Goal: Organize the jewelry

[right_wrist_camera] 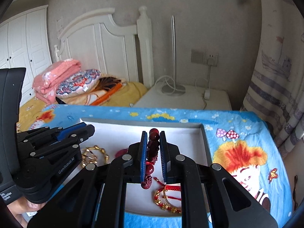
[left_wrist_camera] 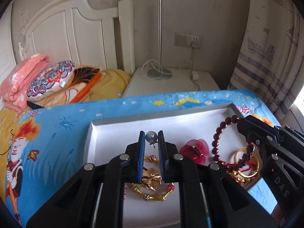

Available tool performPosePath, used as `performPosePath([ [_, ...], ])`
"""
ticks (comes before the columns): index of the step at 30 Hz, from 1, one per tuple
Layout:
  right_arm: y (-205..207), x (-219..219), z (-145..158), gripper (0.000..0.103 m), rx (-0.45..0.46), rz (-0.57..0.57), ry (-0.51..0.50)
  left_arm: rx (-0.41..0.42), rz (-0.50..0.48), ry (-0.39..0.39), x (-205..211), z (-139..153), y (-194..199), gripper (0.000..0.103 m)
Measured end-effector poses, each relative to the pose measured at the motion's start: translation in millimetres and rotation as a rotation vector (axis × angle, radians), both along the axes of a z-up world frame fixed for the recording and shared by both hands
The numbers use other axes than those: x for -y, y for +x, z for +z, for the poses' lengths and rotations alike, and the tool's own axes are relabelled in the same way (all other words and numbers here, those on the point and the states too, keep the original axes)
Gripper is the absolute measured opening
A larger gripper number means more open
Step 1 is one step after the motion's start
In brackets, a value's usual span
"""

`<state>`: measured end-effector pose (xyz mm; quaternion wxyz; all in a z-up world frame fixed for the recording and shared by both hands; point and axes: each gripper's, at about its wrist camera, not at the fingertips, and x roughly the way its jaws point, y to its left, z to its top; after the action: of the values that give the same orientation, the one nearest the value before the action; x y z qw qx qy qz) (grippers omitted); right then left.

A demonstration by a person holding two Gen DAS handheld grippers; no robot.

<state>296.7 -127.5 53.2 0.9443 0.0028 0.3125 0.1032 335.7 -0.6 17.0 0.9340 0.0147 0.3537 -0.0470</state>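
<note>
Left wrist view, left gripper: my jaws are closed on a small grey-blue pearl earring, pinched at the bead, its wire hanging below.
Left wrist view, earring handling: I judge it light, hard and slippery; a round bead can squirt out, so I would grip across its widest part.
Left wrist view, tray: the shallow white-lined grey box sits on the blue cartoon-print blanket covering the desk, holding a pink translucent flower clip and a gold bamboo-link bangle.
Right wrist view, right gripper: my jaws grip a dark red beaded bracelet, lifted over the box.
Right wrist view, bracelet handling: limp, fairly light; hold two neighbouring beads, not the string.
Right wrist view, below: a red-cord gold charm bracelet lies in the box.
</note>
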Motion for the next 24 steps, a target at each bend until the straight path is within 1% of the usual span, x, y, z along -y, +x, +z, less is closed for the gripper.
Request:
performPosePath([
  [4, 10, 0, -15, 0.014, -0.036, -0.003, -0.008, -0.019, 0.001, -0.001, -2, -11, 6, 0.013],
  [8, 13, 0, -23, 0.014, -0.048, -0.007, -0.012, -0.031, 0.0, -0.008, -2, -17, 8, 0.014],
  [11, 12, 0, -26, 0.014, -0.053, -0.017, -0.018, -0.035, -0.001, -0.009, -1, -19, 7, 0.017],
  [12, 12, 0, -27, 0.015, -0.053, -0.019, -0.021, -0.034, 0.002, -0.01, -1, -19, 6, 0.023],
  [13, 11, 1, -28, 0.015, -0.053, -0.023, -0.023, -0.033, 0.005, -0.013, -2, -19, 6, 0.033],
  [14, 11, 1, -28, 0.016, -0.054, -0.024, -0.023, -0.028, 0.009, -0.017, -3, -17, 4, 0.036],
  [15, 11, 1, -28, 0.016, -0.056, -0.026, -0.024, -0.022, 0.009, -0.021, -4, -16, 2, 0.037],
  [16, 11, 1, -28, 0.018, -0.058, -0.027, -0.023, -0.019, 0.009, -0.022, -5, -14, 0, 0.037],
  [17, 9, 2, -27, 0.026, -0.059, -0.027, -0.017, -0.015, 0.008, -0.024, -6, -13, -2, 0.037],
  [18, 8, 3, -27, 0.032, -0.057, -0.03, -0.013, -0.011, 0.009, -0.027, -7, -11, -6, 0.037],
  [20, 2, 4, -24, 0.055, -0.045, -0.036, -0.017, -0.006, 0.01, -0.035, -8, -9, -12, 0.037],
  [21, -1, 4, -22, 0.057, -0.037, -0.035, -0.018, -0.002, 0.01, -0.04, -10, -7, -17, 0.037],
  [24, -12, 4, -18, 0.057, -0.021, -0.033, -0.024, 0.021, 0.02, -0.051, -15, 1, -33, 0.037],
])
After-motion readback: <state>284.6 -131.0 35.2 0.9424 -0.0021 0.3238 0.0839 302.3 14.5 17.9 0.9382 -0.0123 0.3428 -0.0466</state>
